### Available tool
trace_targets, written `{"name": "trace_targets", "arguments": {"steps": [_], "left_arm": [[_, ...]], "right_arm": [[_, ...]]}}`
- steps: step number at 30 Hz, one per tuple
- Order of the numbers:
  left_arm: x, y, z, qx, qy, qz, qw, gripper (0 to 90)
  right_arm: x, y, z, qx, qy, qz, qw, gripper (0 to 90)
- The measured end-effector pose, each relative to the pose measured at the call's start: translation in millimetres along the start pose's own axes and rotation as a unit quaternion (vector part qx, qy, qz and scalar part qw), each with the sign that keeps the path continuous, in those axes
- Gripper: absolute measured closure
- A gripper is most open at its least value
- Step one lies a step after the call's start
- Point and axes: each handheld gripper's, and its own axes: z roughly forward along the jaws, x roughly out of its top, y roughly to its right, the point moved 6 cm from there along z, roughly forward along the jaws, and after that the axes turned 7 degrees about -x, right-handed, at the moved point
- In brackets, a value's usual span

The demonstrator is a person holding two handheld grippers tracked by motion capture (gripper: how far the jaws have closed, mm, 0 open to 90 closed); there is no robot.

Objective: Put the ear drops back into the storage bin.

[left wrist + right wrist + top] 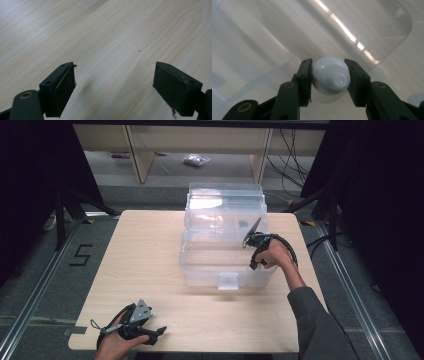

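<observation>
Clamped between right gripper [329, 75] pads: white round-capped bottle [330, 76], inside clear plastic storage box [200, 265] mid-table. Left gripper [113, 86] jaws apart, low over bare wooden table [112, 32].

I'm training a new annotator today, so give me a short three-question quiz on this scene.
1. True or false: the right tool is shut on a white bottle.
2. The clear plastic box stands on: A) the floor, B) the wooden table, C) a shelf.
3. What lies between the jaws of the left tool?

Key:
1. True; in the right gripper view both pads press the bottle's sides, its capped end toward the camera.
2. B.
3. Nothing; the jaws stand wide apart over bare tabletop.
</observation>
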Motion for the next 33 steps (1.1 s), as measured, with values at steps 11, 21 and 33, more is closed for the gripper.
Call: {"name": "trace_targets", "arguments": {"steps": [11, 21, 33], "left_arm": [[0.3, 0.1, 0.2, 0.001, 0.001, 0.001, 1.0000, 17.3], [-0.3, -0.2, -0.7, -0.002, -0.004, 0.004, 1.0000, 17.3], [-0.8, -1.3, -1.0, 0.001, -0.009, 0.009, 0.9999, 17.3]], "right_arm": [[-1.6, 3.3, 3.8, -0.005, -0.005, -0.012, 0.9999, 60.1], [-1.2, 1.5, 5.6, 0.001, -0.004, -0.013, 0.9999, 59.8], [-6.3, 3.9, -9.0, 0.004, 0.008, -0.003, 1.0000, 60.2]]}}
